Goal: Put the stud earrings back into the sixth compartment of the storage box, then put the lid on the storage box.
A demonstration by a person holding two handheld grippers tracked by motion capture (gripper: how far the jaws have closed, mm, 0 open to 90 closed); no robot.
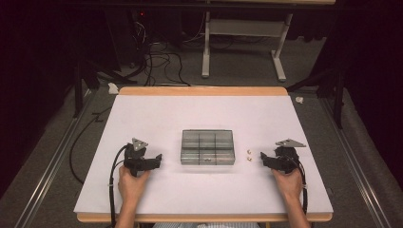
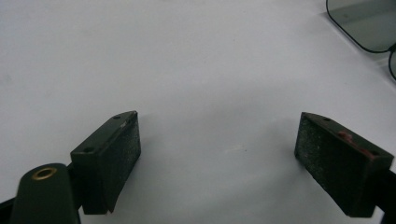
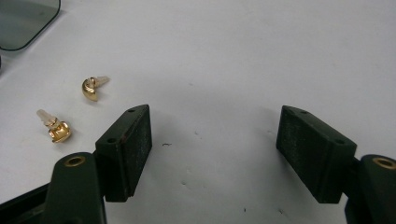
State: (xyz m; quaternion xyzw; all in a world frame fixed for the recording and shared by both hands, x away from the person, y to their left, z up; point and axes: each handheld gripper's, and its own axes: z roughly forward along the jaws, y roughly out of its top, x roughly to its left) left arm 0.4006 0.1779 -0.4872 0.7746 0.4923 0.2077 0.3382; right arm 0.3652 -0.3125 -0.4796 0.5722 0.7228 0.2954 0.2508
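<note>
Resting with both pairs of jaws spread and holding nothing.
Two gold studs [image 3: 60, 130] lie just left of the right gripper [image 3: 215, 154], beside the compartment box [image 1: 207, 147] (apparently their destination); none picked yet, left gripper [image 2: 219, 154] idle.

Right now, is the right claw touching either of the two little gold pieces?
Apart. In the right gripper view the right claw stands open over bare table, and both gold pieces lie off to the left of its near jaw, white surface between.

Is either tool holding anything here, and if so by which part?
Nothing is held. The left tool and right tool both stand open over bare table; the two gold pieces lie beside the right one.
</note>
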